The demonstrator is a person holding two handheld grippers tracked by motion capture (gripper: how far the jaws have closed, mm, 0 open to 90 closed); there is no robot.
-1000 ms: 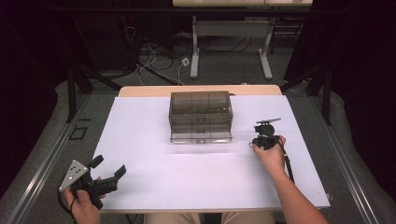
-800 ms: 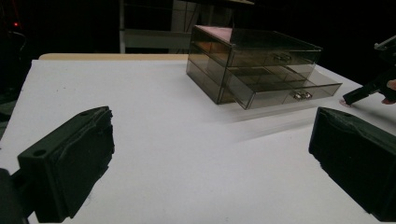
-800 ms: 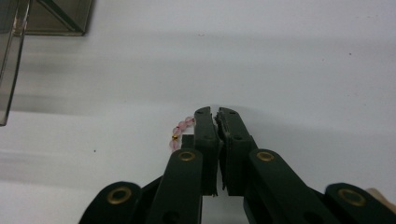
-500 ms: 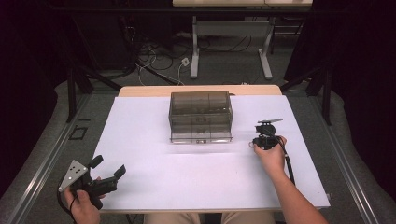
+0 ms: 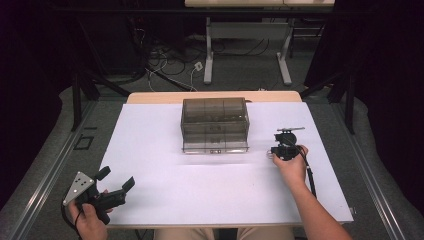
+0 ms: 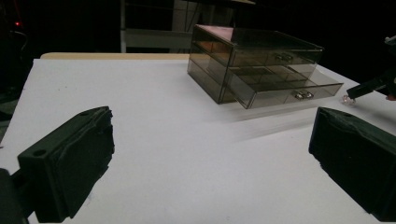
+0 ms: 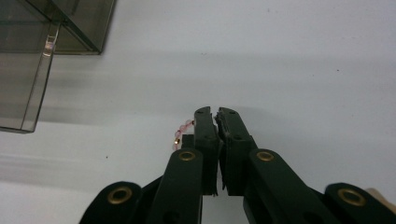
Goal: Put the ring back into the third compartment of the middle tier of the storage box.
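A smoky see-through drawer box point(image 5: 215, 125) stands mid-table, its lower drawer point(image 6: 280, 91) pulled partly out. My right gripper point(image 5: 274, 152) rests low on the white table point(image 5: 200, 190) just right of the box, pointing toward it. In the right gripper view the gripper point(image 7: 215, 112) has its jaws pressed together, and a short pink bead string point(image 7: 181, 131) trails from beside the left jaw onto the table. The same string point(image 6: 346, 99) shows at that gripper's tip in the left gripper view. My left gripper point(image 5: 116, 178) is held at the front left corner, open and empty point(image 6: 215, 158).
The box's corner and open drawer front point(image 7: 32, 70) lie close to the upper left of the right jaws. Table legs point(image 5: 210, 55) and cables point(image 5: 165, 60) are on the floor beyond the far edge. White tabletop stretches between the two grippers.
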